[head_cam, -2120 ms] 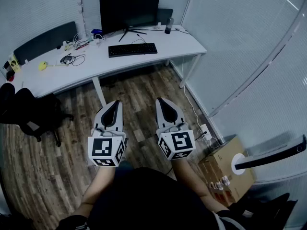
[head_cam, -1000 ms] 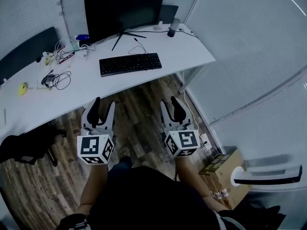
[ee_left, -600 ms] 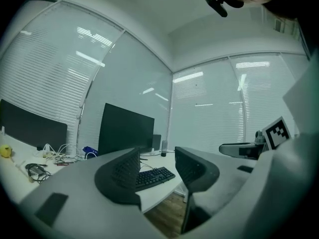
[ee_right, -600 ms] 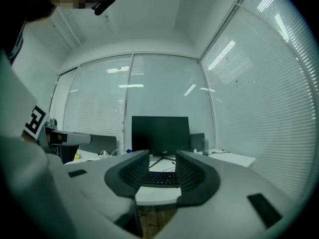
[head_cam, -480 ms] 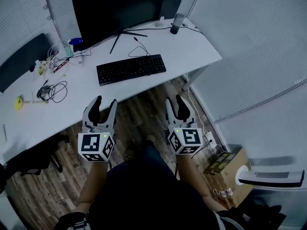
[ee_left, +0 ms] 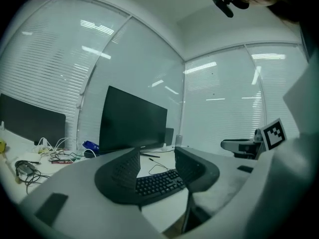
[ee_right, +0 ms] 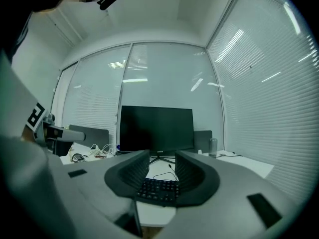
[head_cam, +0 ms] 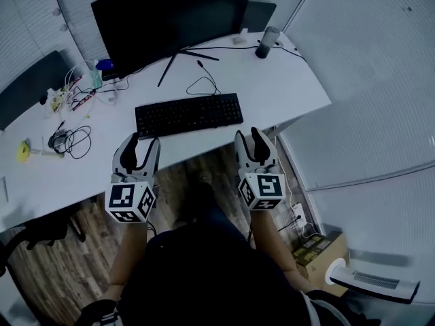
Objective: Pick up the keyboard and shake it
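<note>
Over on the left, the left gripper (head_cam: 141, 145) hangs just short of the desk (head_cam: 292, 87) edge, jaws parted and nothing between them. Its own view looks straight through the gap at the keyboard (head_cam: 189, 115), which lies flat on the desk in front of the monitor (head_cam: 170, 19), untouched, its cable (head_cam: 204, 83) looping off behind it. On the right, the right gripper (head_cam: 250, 138) is level with its partner, jaws likewise spread and empty, lined up near the keyboard's right end.

This looks like the approach. To do it well, each gripper probably wants to take one short end, jaws over the top and under the bottom edge. They should close together so the board lifts level, and the cable's slack needs watching before any shaking.

As for writing, there is very little. The marker cubes (head_cam: 129, 202) carry only black-and-white square patterns, the key legends are too small to read, and no brand shows on the monitor.
</note>
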Action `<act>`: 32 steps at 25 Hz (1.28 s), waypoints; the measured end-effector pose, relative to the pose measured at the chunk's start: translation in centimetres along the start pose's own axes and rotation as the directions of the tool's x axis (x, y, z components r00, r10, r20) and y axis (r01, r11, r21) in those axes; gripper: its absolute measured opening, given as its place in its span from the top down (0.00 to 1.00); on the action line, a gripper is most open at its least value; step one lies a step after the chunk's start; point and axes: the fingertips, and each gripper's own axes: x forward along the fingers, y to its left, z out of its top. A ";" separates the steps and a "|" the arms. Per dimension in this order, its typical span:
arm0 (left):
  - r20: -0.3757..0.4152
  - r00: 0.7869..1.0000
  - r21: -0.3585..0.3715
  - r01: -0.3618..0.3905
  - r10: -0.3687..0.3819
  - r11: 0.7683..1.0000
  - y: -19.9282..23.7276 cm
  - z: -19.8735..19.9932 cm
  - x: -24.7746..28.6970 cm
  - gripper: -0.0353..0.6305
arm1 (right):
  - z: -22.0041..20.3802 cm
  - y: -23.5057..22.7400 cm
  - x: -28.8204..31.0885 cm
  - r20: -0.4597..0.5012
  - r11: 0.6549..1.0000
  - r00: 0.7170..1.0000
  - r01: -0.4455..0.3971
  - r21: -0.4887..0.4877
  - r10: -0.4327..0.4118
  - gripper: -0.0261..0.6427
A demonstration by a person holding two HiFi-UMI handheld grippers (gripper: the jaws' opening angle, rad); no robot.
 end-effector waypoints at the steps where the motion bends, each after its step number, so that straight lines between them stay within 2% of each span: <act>1: -0.009 1.000 -0.004 -0.017 0.017 1.000 0.7 -0.1 1.2 0.65 | -0.2 -0.6 1.5 -0.008 1.000 1.000 -0.012 -0.011 0.012 0.73; 11: -0.072 0.990 -0.049 -0.125 0.121 0.991 4.7 -2.3 11.0 0.65 | -4.9 -6.9 13.6 -0.135 0.991 0.985 -0.116 -0.064 0.106 0.73; 15: -0.145 0.975 -0.065 -0.181 0.170 0.981 6.1 -4.6 13.3 0.61 | -7.6 -8.9 17.0 -0.203 0.986 0.969 -0.154 -0.059 0.140 0.73; 19: -0.223 0.952 -0.088 -0.234 0.210 0.968 7.9 -7.2 14.5 0.53 | -10.8 -10.0 19.7 -0.293 0.977 0.937 -0.209 -0.034 0.190 0.70; 23: -0.341 0.917 -0.131 -0.264 0.207 0.955 9.7 -10.4 14.9 0.47 | -14.6 -10.5 20.7 -0.417 0.969 0.876 -0.243 0.052 0.242 0.63; 26: -0.442 0.880 -0.166 -0.269 0.172 0.949 11.5 -13.6 15.7 0.41 | -16.8 -10.8 21.0 -0.487 0.964 0.832 -0.237 0.121 0.266 0.59; 29: -0.538 0.832 -0.167 -0.259 0.132 0.951 13.5 -16.6 16.8 0.37 | -18.5 -11.0 21.3 -0.534 0.958 0.796 -0.203 0.204 0.283 0.56; 32: -0.631 0.767 -0.147 -0.261 0.113 0.954 15.3 -19.0 17.7 0.34 | -19.9 -11.5 21.2 -0.587 0.952 0.757 -0.159 0.263 0.288 0.53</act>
